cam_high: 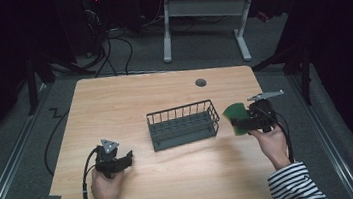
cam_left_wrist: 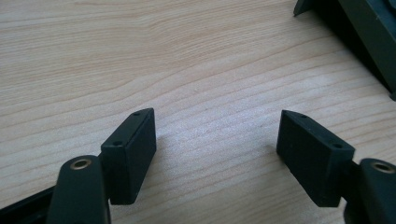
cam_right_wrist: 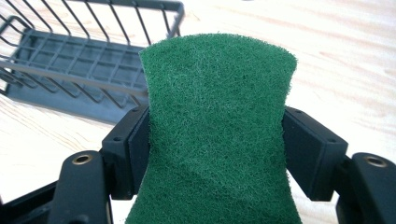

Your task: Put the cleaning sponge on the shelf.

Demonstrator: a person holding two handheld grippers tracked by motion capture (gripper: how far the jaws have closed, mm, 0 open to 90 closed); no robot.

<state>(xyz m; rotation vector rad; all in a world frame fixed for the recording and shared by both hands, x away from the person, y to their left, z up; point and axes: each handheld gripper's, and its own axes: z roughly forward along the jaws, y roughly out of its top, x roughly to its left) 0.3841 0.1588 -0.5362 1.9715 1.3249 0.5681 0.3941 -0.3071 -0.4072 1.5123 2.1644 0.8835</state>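
A green scouring pad (cam_right_wrist: 217, 135) sits pinched between the jaws of my right gripper (cam_right_wrist: 215, 142), its sides squeezed in by the pads. From the high view the pad (cam_high: 236, 118) hangs above the table just right of a dark wire basket (cam_high: 183, 125), held by the right gripper (cam_high: 244, 121). The basket (cam_right_wrist: 70, 70) lies ahead and to the left in the right gripper view, with nothing in it. My left gripper (cam_high: 127, 158) rests low near the table's front left, open (cam_left_wrist: 217, 140) over bare wood.
The wooden table (cam_high: 129, 100) has a small round grommet (cam_high: 201, 82) near its far edge. A corner of the basket (cam_left_wrist: 359, 37) shows at the top right of the left gripper view. Cables and a white desk frame (cam_high: 203, 23) lie beyond the table.
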